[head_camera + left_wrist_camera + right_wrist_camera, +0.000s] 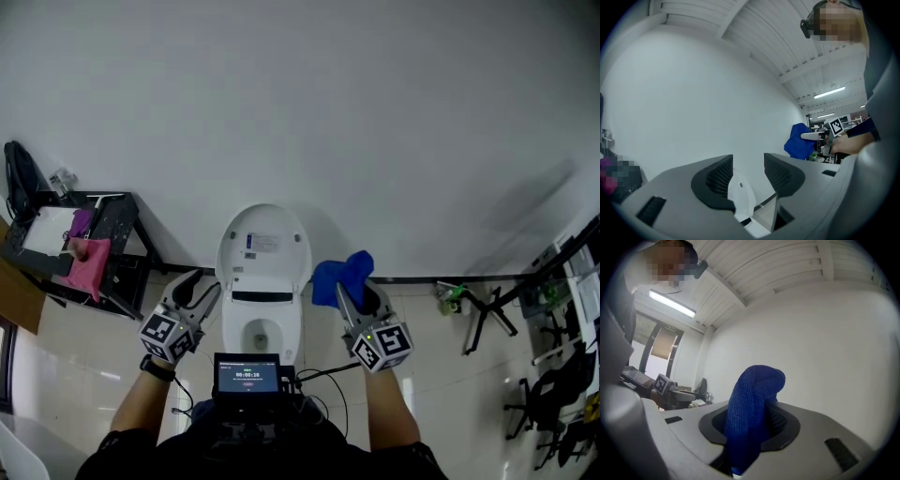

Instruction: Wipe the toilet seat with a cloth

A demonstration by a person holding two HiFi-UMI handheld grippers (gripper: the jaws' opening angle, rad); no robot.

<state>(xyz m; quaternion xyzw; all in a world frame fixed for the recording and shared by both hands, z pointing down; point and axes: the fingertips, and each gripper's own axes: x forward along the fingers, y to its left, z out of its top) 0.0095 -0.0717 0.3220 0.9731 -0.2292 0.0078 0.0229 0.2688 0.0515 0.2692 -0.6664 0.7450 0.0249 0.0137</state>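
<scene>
A white toilet (262,291) stands against the wall with its lid (263,242) raised; its bowl and seat (263,330) show below the lid. My right gripper (353,298), held to the right of the lid, is shut on a blue cloth (343,276). In the right gripper view the blue cloth (752,414) bulges up from between the jaws. My left gripper (200,292) hovers left of the toilet, open and empty. In the left gripper view the toilet lid (741,193) shows through the gap between the pads (719,177), and the blue cloth (800,143) is at the right.
A black rack (89,253) with a pink cloth (87,265) stands at the left wall. A folded stand (489,315) and chairs (553,394) crowd the right side. A small screen (248,375) is mounted at my chest. The floor is tiled.
</scene>
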